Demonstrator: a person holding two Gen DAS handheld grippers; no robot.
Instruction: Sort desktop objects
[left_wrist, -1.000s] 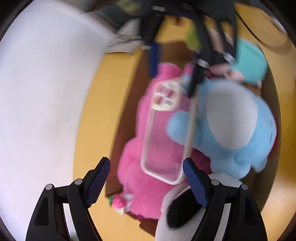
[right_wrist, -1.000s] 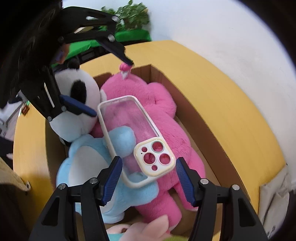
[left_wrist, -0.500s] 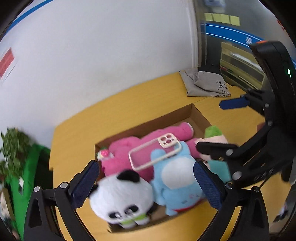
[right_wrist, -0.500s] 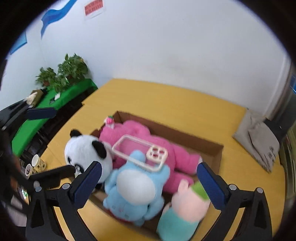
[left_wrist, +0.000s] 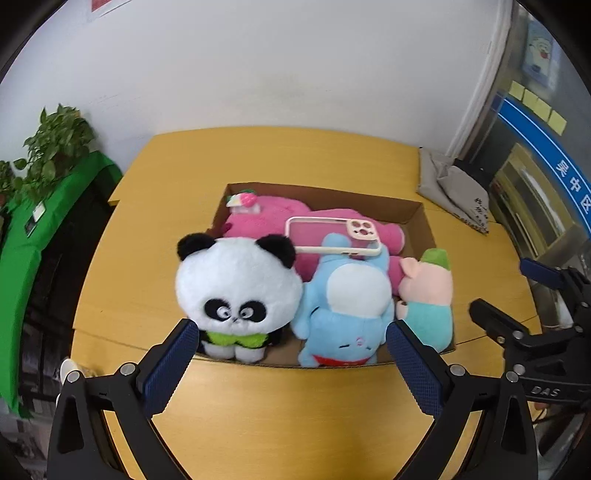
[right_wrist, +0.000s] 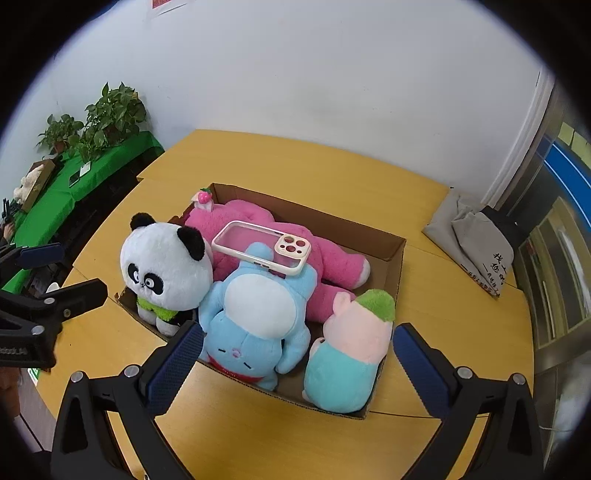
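Note:
A cardboard box (left_wrist: 417, 210) (right_wrist: 397, 251) on the yellow table holds a panda plush (left_wrist: 236, 288) (right_wrist: 166, 269), a pink plush (left_wrist: 266, 225) (right_wrist: 332, 262), a blue plush (left_wrist: 351, 299) (right_wrist: 258, 314) and a pig plush (left_wrist: 428, 291) (right_wrist: 351, 350). A clear phone case (left_wrist: 334, 236) (right_wrist: 262, 247) with a cream rim lies on top of the pink and blue plushes. My left gripper (left_wrist: 290, 365) is open above the box's near edge, holding nothing. My right gripper (right_wrist: 297, 363) is open too, with nothing between its pads, and it hangs over the near side of the box.
A folded grey cloth bag (left_wrist: 454, 188) (right_wrist: 476, 236) lies on the table's right side. Potted plants (right_wrist: 107, 114) stand on a green-covered bench (left_wrist: 44, 206) at the left. The white wall runs behind the table.
Both grippers have let go of the phone case and pulled up and back from the box. The case now rests on the plushes. Both jaws have opened wide.

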